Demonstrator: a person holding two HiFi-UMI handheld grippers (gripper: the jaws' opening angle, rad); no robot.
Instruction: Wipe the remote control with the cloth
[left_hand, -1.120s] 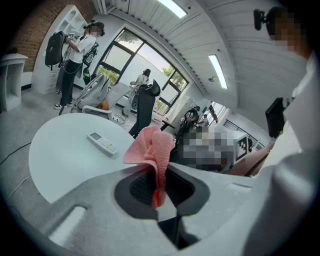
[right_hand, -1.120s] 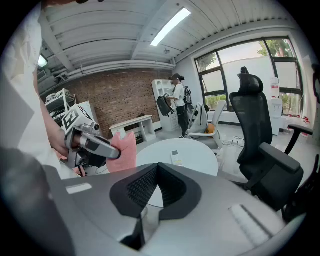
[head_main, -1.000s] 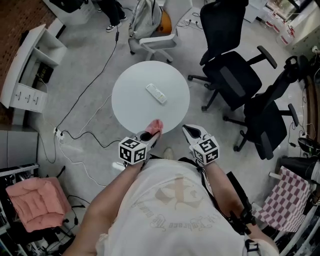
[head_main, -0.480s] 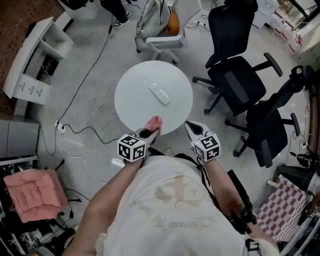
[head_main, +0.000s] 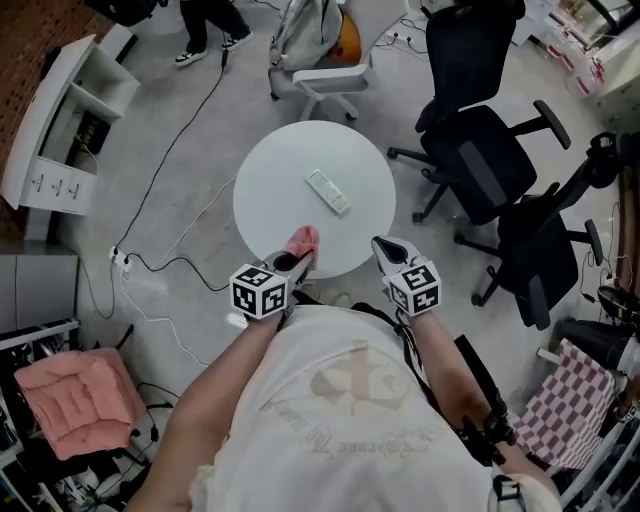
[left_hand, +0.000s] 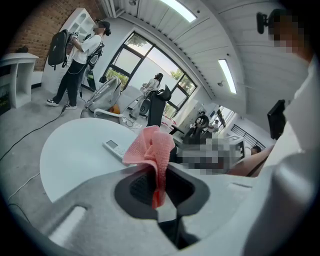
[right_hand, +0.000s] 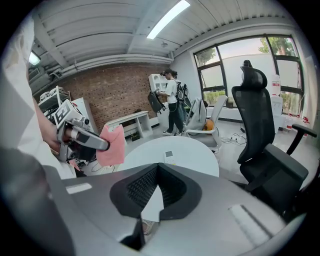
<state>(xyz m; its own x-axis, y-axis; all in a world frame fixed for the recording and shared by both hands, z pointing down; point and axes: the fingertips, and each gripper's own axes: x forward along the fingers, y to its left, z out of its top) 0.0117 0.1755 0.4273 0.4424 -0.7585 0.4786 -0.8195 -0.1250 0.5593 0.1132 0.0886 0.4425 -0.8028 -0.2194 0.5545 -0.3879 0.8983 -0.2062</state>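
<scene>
remote control (head_main: 328, 191) on table (head_main: 275, 185) | cloth (head_main: 303, 240) in l claw (head_main: 298, 258) | r claw (head_main: 384, 248) closed

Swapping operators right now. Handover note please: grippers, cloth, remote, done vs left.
Left gripper: shut on the pink cloth, at the near edge of the round white table.
Right gripper: shut, empty, at that edge too.
Remote: flat near the table's middle, apart from both grippers.
Done: cloth picked up.
Left: bring cloth to remote and wipe it; no contact yet.

The remote control (head_main: 328, 191) is appearing too small for its buttons to be told. The cloth (left_hand: 150, 147) is covering the left gripper's (head_main: 291, 267) jaw tips.
</scene>
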